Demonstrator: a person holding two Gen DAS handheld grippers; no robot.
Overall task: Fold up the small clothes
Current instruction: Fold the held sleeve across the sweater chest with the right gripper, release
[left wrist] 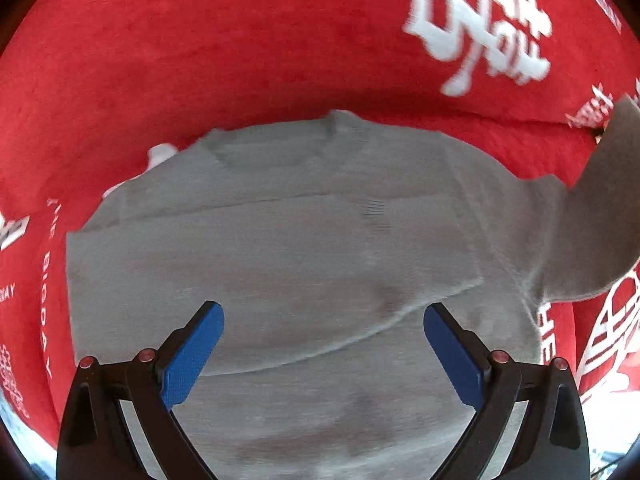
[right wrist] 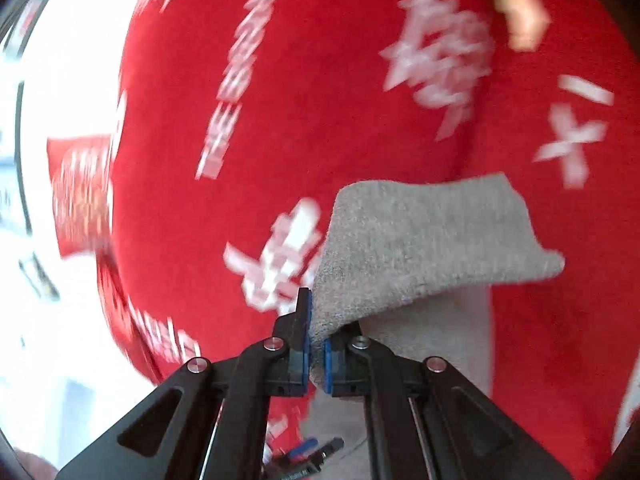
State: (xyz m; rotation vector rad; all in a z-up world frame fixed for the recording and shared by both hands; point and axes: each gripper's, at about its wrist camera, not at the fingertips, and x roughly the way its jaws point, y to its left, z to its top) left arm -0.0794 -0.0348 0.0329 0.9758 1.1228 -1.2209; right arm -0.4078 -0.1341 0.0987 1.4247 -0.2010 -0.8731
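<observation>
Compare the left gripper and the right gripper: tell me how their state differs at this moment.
The left gripper has its jaws spread wide and holds nothing, while the right gripper has its jaws shut on a sleeve. The left one hovers over the body of the grey sweater, lying flat; the right one lifts the sleeve off the red cloth. Both have blue pads on black arms.

Red white-lettered cloth (left wrist: 200, 60), perhaps a tablecloth.

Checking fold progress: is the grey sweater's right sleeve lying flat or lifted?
Lifted: the right gripper is shut on the sleeve, raised off the red cloth.
</observation>
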